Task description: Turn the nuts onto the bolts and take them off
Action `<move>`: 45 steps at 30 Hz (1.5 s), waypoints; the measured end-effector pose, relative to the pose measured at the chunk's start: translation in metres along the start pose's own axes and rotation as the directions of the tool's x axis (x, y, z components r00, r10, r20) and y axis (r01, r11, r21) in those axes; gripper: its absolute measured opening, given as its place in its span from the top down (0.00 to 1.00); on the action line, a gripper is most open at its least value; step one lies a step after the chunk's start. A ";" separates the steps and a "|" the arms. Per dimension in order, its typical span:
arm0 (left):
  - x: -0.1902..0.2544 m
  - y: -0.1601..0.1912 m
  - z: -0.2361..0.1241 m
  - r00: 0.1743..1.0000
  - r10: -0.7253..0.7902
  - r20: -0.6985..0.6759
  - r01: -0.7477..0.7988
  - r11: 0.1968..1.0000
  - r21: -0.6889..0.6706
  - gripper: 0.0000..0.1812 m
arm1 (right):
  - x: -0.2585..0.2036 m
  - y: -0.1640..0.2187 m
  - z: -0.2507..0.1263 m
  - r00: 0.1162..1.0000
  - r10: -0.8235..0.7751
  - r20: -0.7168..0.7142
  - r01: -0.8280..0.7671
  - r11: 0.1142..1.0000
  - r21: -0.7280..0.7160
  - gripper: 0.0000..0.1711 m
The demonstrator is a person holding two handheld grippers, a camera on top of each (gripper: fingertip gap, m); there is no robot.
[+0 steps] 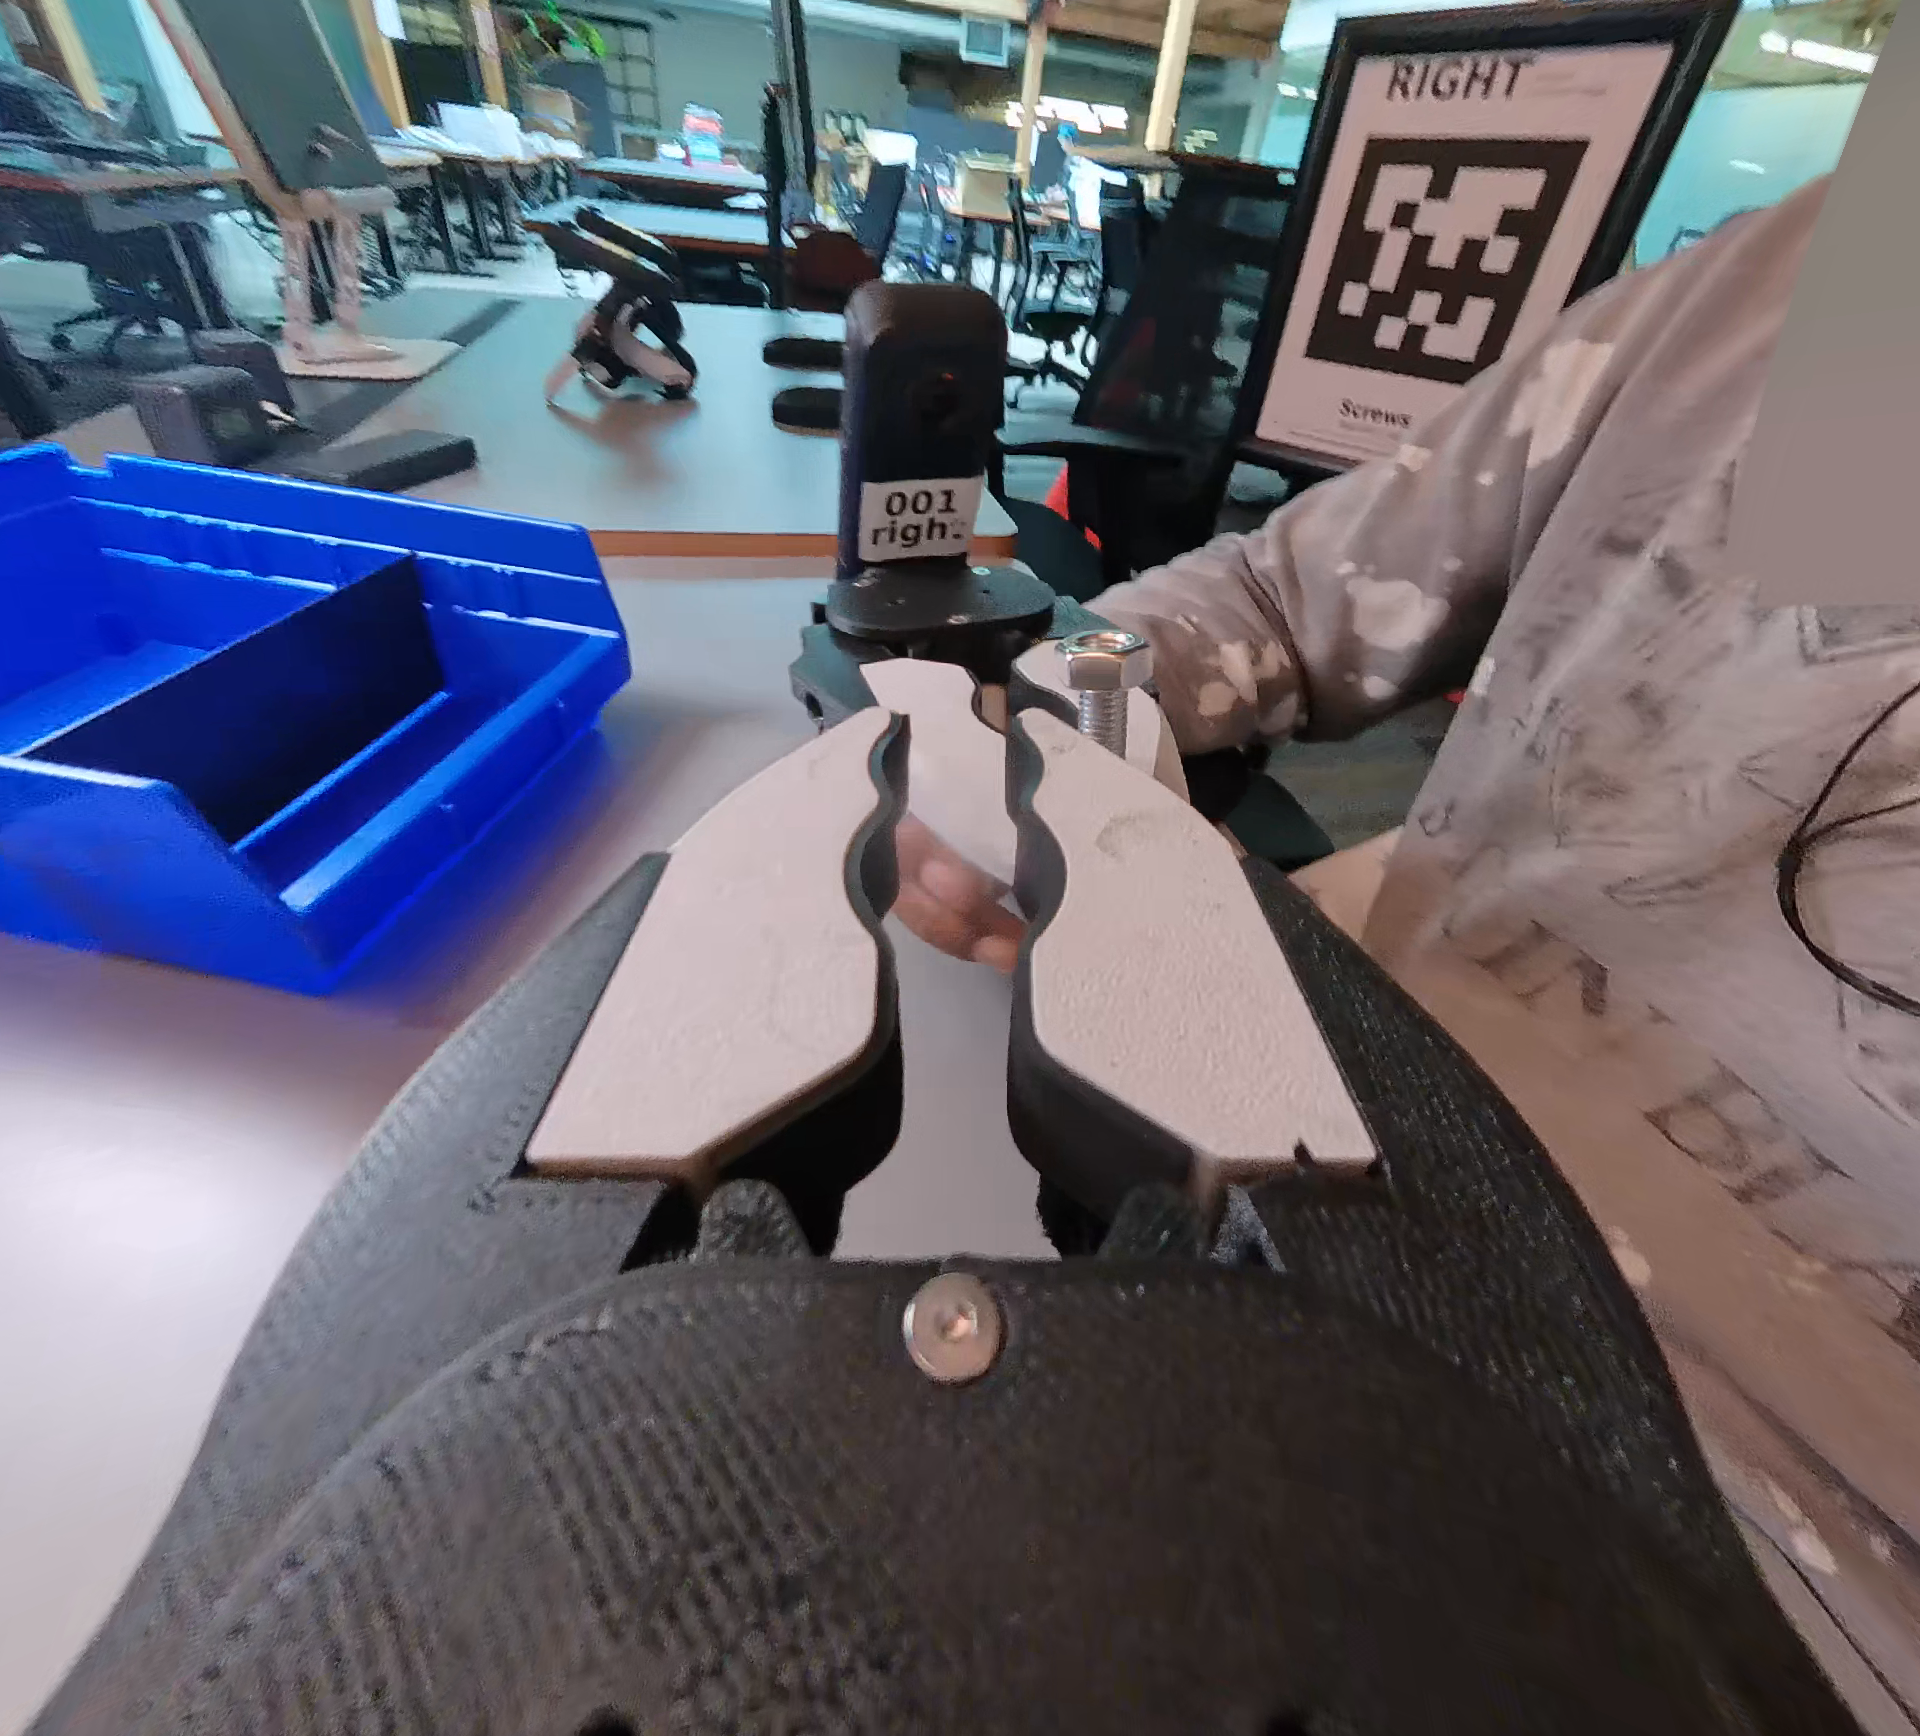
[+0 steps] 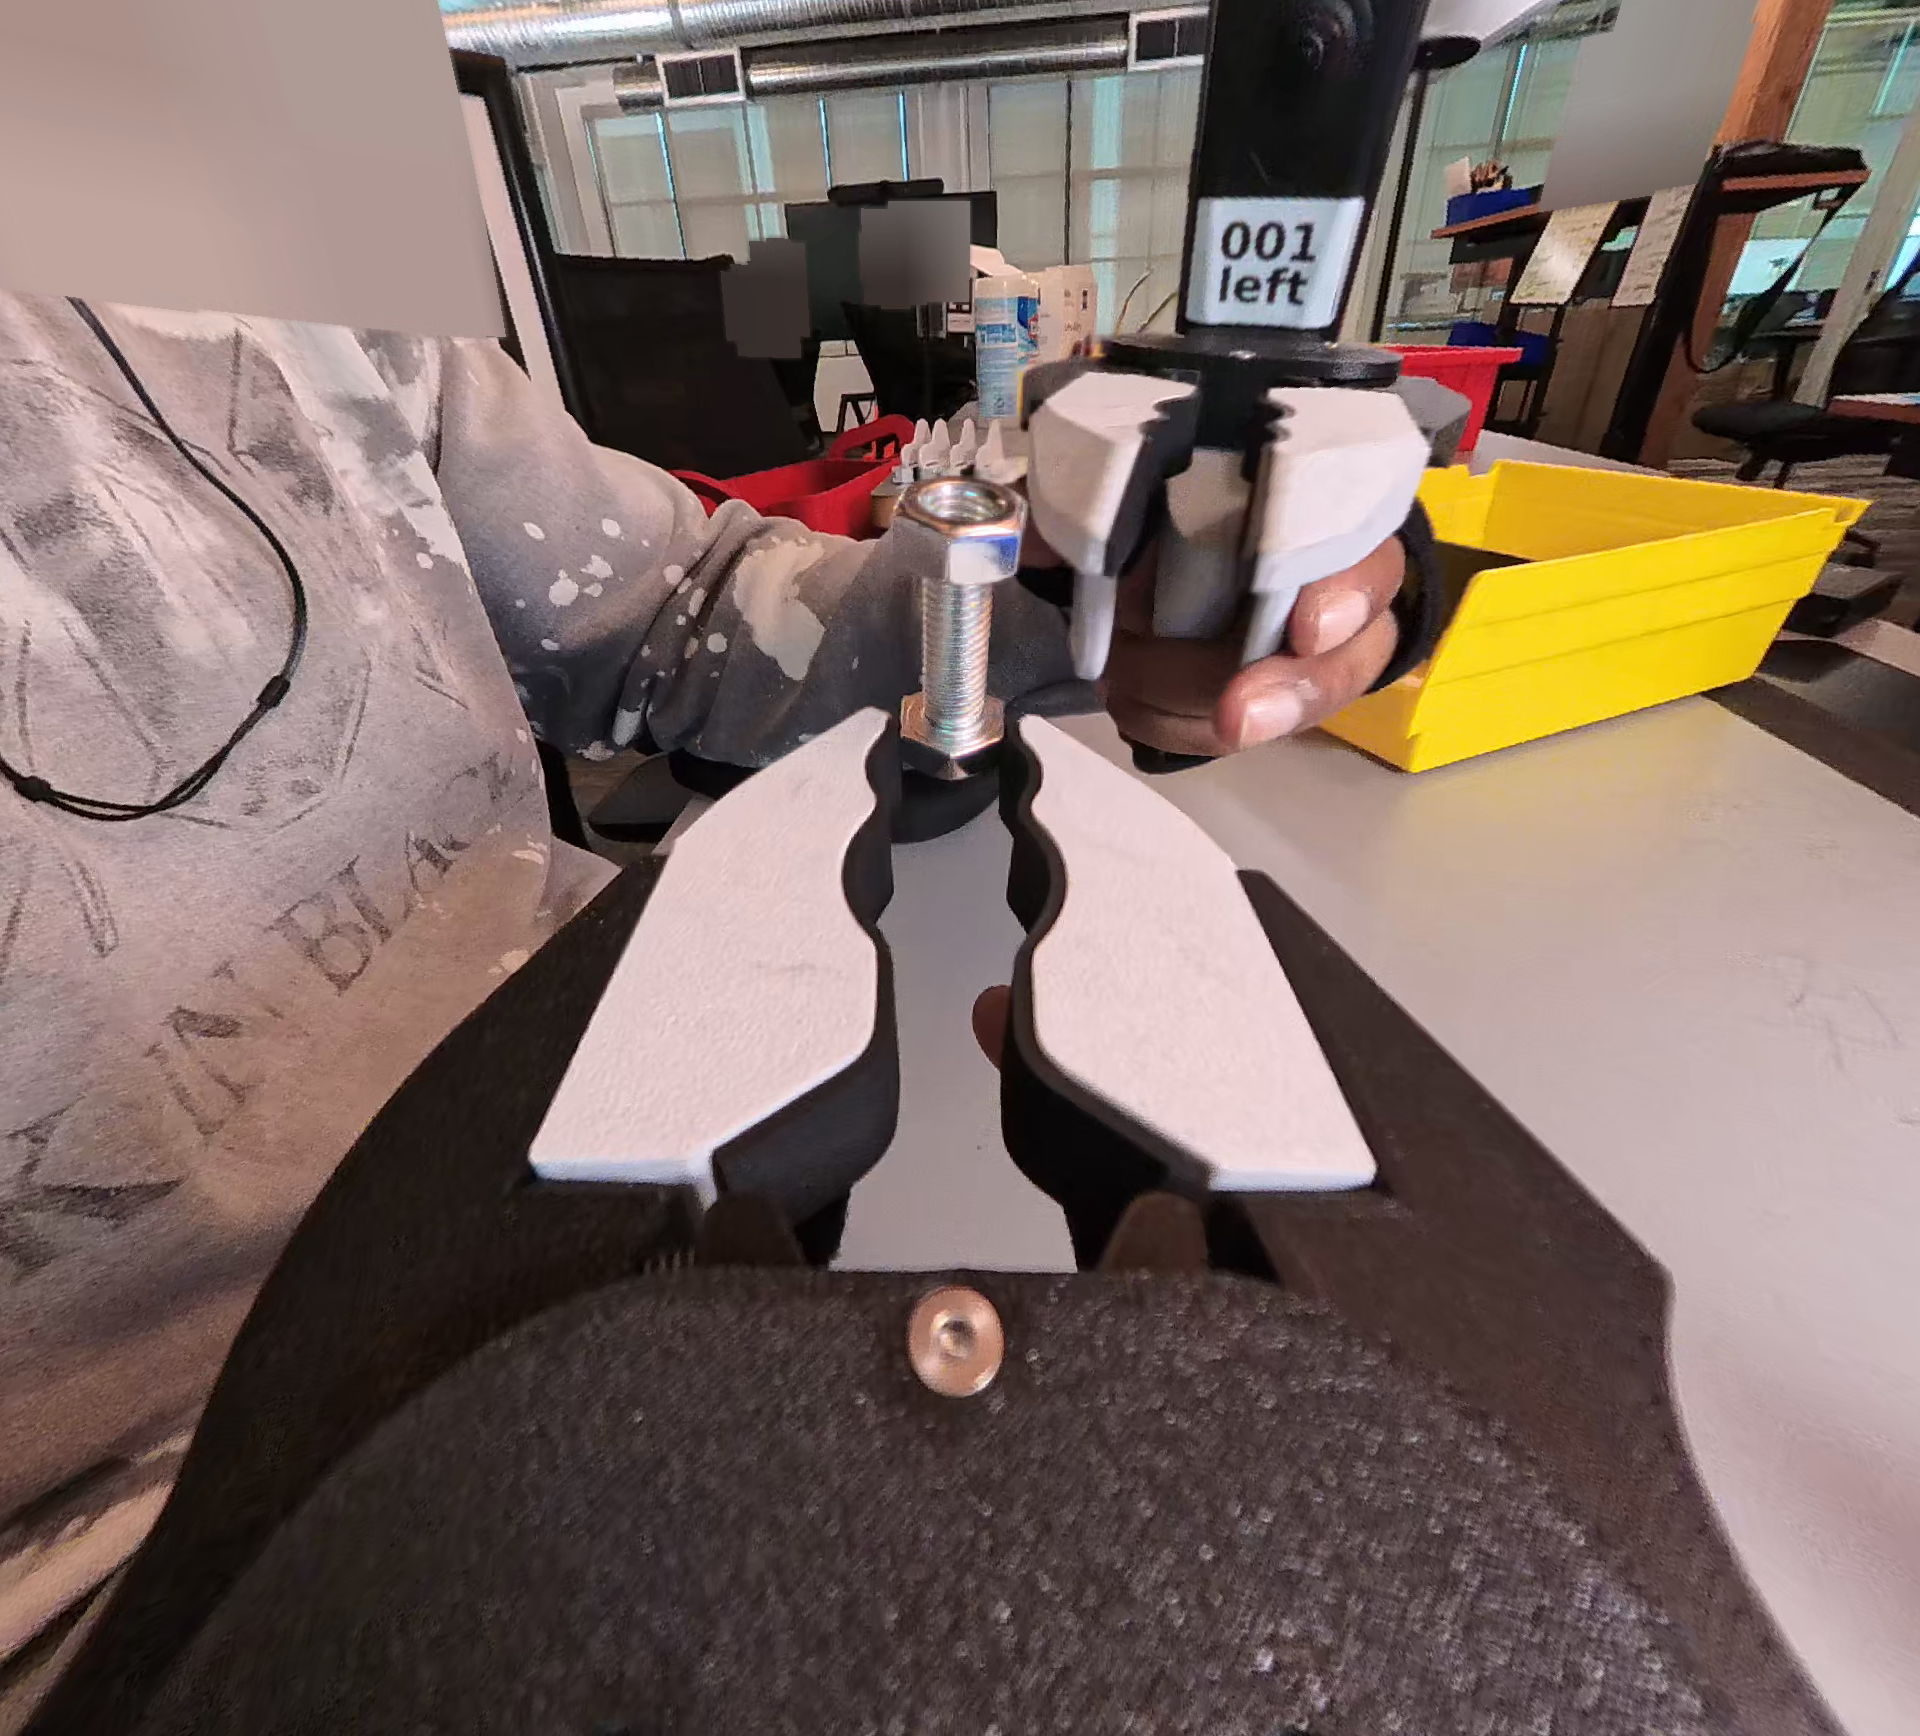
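The right claw [image 2: 951, 751] pinches the bolt [image 2: 956, 647] by its head, upright beyond the bench's [image 2: 1558, 959] near edge, presenting the nut [image 2: 961, 528] on top; left claw [image 1: 951, 751], slightly parted, holds nothing.

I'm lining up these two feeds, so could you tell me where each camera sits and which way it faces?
Left wrist view: on the left gripper, facing the right gripper, blue bin; sleeve shows.
Right wrist view: on the right gripper, facing the left gripper, yellow bin; hand shows.
Shared: bolt and nut.
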State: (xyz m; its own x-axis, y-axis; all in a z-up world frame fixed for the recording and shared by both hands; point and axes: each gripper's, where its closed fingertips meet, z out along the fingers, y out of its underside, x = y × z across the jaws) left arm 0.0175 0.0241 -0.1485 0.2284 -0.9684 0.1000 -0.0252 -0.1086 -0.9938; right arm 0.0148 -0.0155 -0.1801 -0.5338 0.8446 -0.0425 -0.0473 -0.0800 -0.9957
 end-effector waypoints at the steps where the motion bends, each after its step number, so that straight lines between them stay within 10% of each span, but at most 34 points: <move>1: -0.002 -0.002 -0.002 1.000 -0.007 0.010 0.006 1.000 0.018 0.90 | 0.002 -0.001 -0.001 1.000 -0.003 -0.016 0.003 1.000 0.004 0.90; 11: -0.009 -0.003 0.011 0.993 0.021 0.120 -0.024 1.000 0.018 0.85 | 0.044 0.006 -0.013 0.957 -0.046 -0.288 0.029 0.997 -0.065 0.90; 45: -0.051 -0.001 -0.017 0.945 -0.065 0.320 0.037 0.995 0.091 0.89 | 0.057 -0.004 -0.026 0.915 -0.107 -0.389 0.081 0.993 -0.082 0.90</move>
State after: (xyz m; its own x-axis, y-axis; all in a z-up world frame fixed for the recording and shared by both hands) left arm -0.0104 0.0699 -0.1516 0.5292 -0.8364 0.1431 0.0717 -0.1240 -0.9897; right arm 0.0067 0.0464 -0.1809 -0.1548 0.9873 0.0355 -0.0213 0.0326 -0.9992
